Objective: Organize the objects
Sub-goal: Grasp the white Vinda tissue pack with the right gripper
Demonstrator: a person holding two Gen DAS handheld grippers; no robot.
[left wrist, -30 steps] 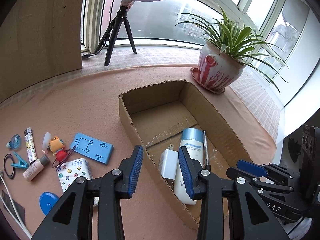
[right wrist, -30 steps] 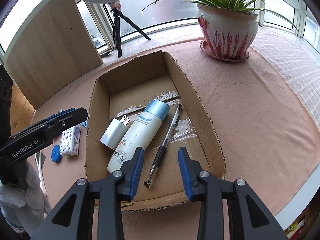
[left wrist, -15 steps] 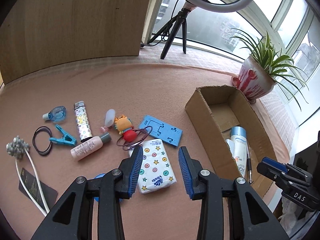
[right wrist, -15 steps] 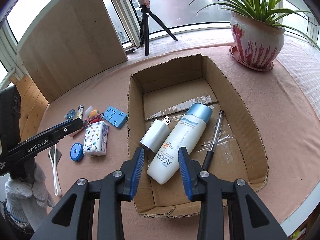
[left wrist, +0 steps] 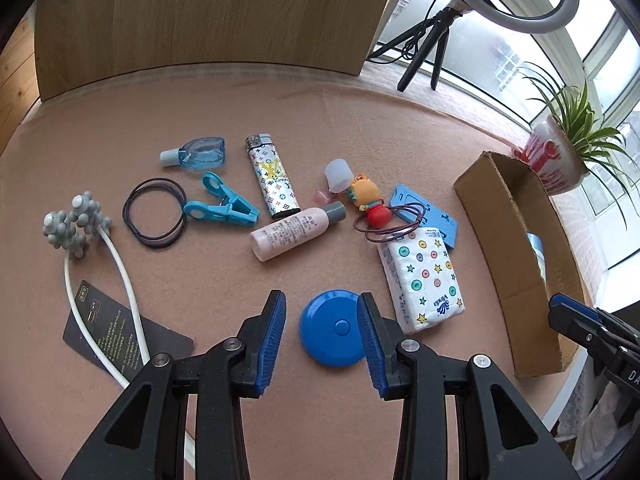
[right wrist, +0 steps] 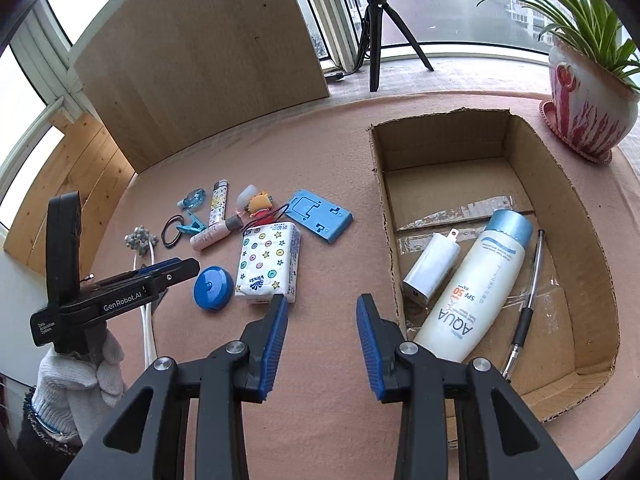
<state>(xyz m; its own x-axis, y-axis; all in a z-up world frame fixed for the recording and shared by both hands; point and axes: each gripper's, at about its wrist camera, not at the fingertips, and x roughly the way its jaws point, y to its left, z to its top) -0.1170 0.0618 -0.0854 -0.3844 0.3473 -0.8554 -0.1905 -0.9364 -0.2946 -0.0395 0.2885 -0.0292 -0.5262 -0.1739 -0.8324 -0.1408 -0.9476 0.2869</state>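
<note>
Cardboard box [right wrist: 576,184] sits at the right of the pink surface [left wrist: 280,112] near one potted plant [right wrist: 592,92], holding three things: one white AQUA bottle [right wrist: 476,284], one charger plug [right wrist: 432,268] touching it, one pen [right wrist: 528,300]. Loose to its left: one tissue pack [left wrist: 424,272], one blue round case [left wrist: 334,328], one blue flat stand [right wrist: 320,216], one lighter [left wrist: 272,180], one pink bottle [left wrist: 296,232], one blue clip [left wrist: 220,204], one toy figure [left wrist: 368,196]. Left gripper [left wrist: 322,334] hangs over the round case with fingers parted and not pressing it; right gripper [right wrist: 322,340] has fingers apart, empty, above bare surface beside the box.
</note>
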